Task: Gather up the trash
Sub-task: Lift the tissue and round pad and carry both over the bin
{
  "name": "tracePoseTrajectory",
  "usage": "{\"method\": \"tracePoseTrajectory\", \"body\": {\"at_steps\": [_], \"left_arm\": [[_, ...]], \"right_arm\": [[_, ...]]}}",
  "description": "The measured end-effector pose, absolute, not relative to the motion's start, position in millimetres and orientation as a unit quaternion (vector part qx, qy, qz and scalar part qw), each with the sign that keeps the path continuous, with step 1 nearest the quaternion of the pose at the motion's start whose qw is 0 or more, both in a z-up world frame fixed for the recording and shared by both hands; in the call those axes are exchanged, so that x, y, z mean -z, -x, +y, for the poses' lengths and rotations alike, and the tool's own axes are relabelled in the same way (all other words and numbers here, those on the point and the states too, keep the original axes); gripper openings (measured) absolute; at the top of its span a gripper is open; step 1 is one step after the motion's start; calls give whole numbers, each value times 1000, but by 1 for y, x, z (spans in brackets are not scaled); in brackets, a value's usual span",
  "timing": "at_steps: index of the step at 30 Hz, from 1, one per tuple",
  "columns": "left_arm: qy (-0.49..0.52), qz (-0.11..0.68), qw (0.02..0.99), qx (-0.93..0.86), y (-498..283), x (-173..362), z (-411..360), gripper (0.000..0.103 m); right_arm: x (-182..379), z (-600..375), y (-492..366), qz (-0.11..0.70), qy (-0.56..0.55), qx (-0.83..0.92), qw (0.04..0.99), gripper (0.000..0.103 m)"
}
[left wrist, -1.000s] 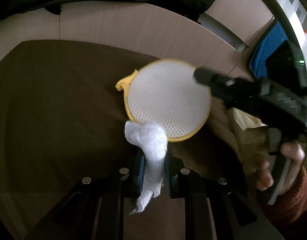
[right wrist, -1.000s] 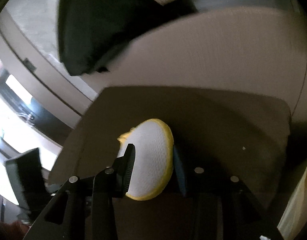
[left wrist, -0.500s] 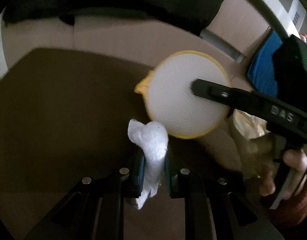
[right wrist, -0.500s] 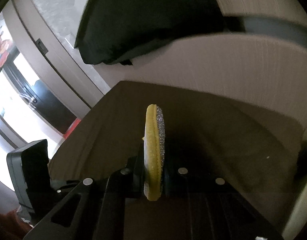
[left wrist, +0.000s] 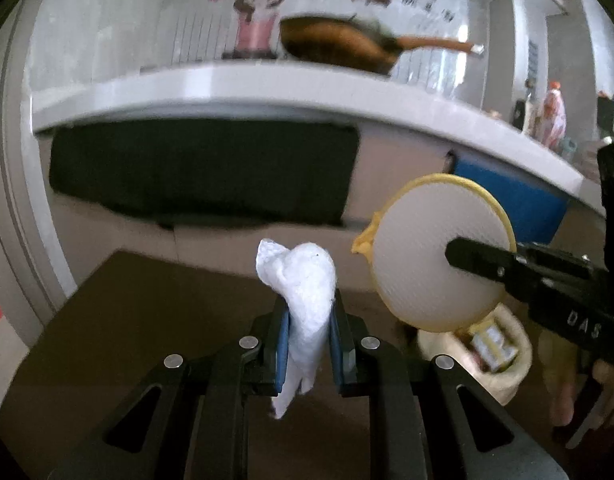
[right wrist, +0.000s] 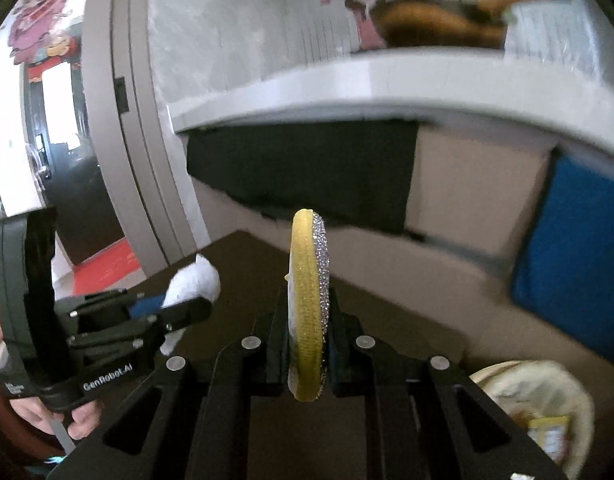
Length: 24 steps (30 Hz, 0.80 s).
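Currently, two items are being held clear of the dark brown tabletop [left wrist: 119, 320], one per tool.

Item 1: crumpled white paper tissue [left wrist: 303, 300]. The left gripper [left wrist: 307, 344] is pinching it between its blue-padded fingers [left wrist: 282, 344], jaws clamped on the wad's lower half. The upper part is bulging out above the fingertips; a thin tail is hanging down below them. In the right wrist view the same wad [right wrist: 195, 284] is showing at the left, poking out of the left gripper [right wrist: 163, 308], with a hand [right wrist: 63, 420] squeezing the handle.

Item 2: round yellow-rimmed scouring pad with a white mesh face [left wrist: 435, 256]. The right gripper [right wrist: 309, 344] is clenching it edge-on, standing upright between the fingers, its yellow rim and glittering silver back [right wrist: 321, 268] facing the camera. In the left wrist view the pad is sitting to the right of the tissue, apart from it, with one black finger [left wrist: 479, 260] of the right gripper lying across its white face.

Item 3: cream plastic bag [left wrist: 503, 356], lying open below the pad at the right, with a yellow-and-white packet [left wrist: 493, 342] inside it. The right wrist view is showing the bag [right wrist: 547, 384] at lower right.

Surroundings: a white counter ledge [left wrist: 267, 88] and a brown frying pan [left wrist: 339, 46], both blurred.
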<state>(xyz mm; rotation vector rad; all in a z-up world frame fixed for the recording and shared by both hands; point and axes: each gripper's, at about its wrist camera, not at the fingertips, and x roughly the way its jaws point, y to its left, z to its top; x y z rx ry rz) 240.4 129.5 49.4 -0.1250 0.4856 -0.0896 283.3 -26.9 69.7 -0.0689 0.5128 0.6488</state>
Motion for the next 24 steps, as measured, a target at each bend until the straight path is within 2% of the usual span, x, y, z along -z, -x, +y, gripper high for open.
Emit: {"method": "tracePoseTrajectory", "body": {"at_steps": [11, 24], "left_arm": [[32, 169, 982, 80, -203, -101, 59, 18], [21, 178, 967, 182, -221, -105, -61, 18]], "right_arm": [[-117, -106, -230, 180, 28, -256, 949, 14], [-117, -213, -206, 167, 11, -170, 971, 14]]}}
